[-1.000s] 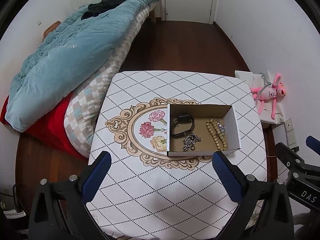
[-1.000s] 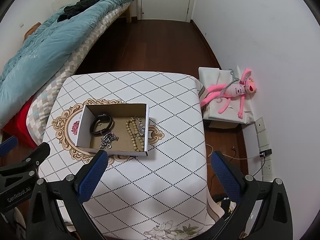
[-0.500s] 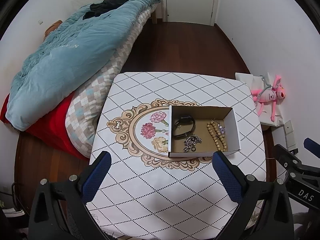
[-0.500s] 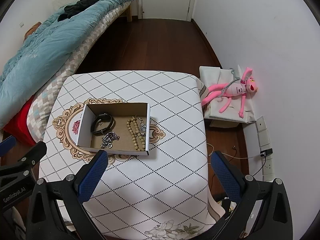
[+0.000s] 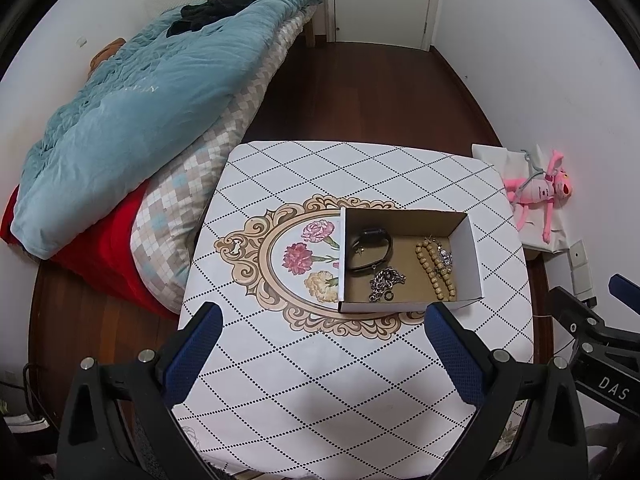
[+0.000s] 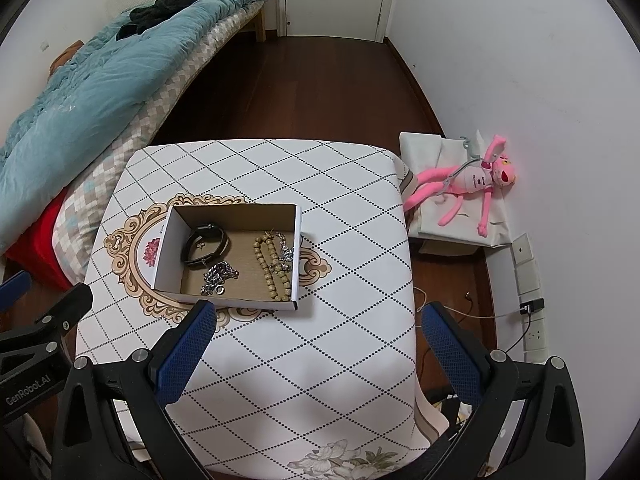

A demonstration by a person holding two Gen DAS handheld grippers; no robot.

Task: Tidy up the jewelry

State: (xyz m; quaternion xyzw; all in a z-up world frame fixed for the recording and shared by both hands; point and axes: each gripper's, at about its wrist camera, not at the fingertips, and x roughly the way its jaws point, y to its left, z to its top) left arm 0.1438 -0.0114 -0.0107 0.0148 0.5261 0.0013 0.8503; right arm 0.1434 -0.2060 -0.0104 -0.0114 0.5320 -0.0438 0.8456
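Note:
An open white cardboard box (image 5: pixel 472 256) (image 6: pixel 164 248) stands on the patterned table (image 5: pixel 340 360) (image 6: pixel 320 340). Inside lie a black bracelet (image 5: pixel 370 250) (image 6: pixel 206 246), a silver chain (image 5: pixel 385 282) (image 6: pixel 219 274), a wooden bead string (image 5: pixel 434 270) (image 6: pixel 272 266) and a small silver piece (image 5: pixel 445 258) (image 6: pixel 285 252). My left gripper (image 5: pixel 322 316) is open and empty, held above the table's near part, short of the box. My right gripper (image 6: pixel 318 314) is open and empty, above the table to the right of the box.
A bed with a blue duvet (image 5: pixel 132 112) (image 6: pixel 88 76) flanks the table's left side. A pink plush toy (image 5: pixel 538 196) (image 6: pixel 468 184) lies on a white box by the right wall. Dark wood floor (image 5: pixel 360 92) lies beyond the table.
Both grippers have drifted slightly; the box sits a little lower in both views. The jewelry in the box has not moved.

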